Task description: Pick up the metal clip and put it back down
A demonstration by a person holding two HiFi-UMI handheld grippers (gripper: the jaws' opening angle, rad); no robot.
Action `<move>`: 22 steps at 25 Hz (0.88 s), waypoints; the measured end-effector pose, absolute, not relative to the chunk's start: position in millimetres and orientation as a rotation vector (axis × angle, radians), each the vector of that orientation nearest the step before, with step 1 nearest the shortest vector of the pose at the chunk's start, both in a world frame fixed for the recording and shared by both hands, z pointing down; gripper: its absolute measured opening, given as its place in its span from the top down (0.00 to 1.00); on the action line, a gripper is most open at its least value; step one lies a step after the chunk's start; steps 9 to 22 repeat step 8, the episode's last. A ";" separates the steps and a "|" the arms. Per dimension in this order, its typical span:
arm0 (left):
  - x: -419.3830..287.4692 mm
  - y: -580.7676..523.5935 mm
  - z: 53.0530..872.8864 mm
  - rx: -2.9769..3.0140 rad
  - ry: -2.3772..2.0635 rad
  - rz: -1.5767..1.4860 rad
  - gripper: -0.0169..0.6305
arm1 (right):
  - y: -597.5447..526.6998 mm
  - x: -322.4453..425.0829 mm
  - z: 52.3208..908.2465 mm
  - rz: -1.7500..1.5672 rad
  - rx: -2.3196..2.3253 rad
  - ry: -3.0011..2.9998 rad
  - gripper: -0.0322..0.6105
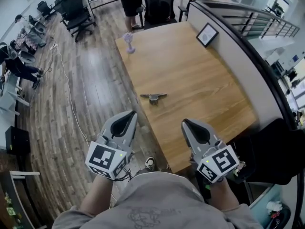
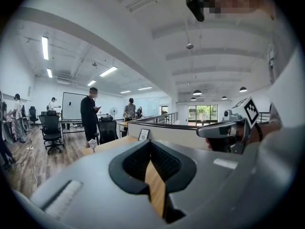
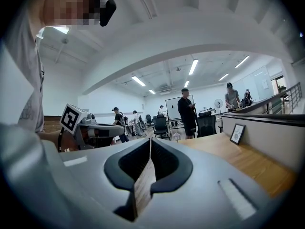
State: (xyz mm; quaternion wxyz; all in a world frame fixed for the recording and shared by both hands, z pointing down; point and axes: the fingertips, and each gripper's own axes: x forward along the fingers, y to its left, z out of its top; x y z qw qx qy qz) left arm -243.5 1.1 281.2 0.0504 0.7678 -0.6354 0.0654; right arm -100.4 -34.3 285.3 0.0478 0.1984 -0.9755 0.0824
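The metal clip [image 1: 153, 97] lies flat on the wooden table [image 1: 190, 75], near its left edge and about halfway along. Both grippers hover short of it, near the table's front end, with nothing between their jaws. My left gripper [image 1: 131, 113] is shut and sits at the table's left edge, just below the clip. My right gripper [image 1: 185, 123] is shut too, over the table's front part, to the right of the clip. The left gripper view shows the left gripper [image 2: 150, 142] with jaws together; the right gripper view shows the same of the right gripper [image 3: 150, 140]. Neither gripper view shows the clip.
A small framed picture [image 1: 207, 34] leans on the grey partition [image 1: 238, 56] along the table's right side. A small pale purple ornament [image 1: 129, 43] stands at the far left corner. Office chairs [image 1: 76, 13] and a standing person [image 1: 129, 4] are beyond the table.
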 end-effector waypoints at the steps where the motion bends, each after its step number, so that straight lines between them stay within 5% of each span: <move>1: -243.6 0.8 280.9 2.339 -1.934 0.200 0.97 | -34.2 -100.5 286.0 0.253 0.601 -2.974 0.92; 22: -251.3 -0.8 275.4 2.337 -1.944 0.202 0.97 | -33.1 -108.9 285.8 0.253 0.579 -2.972 0.92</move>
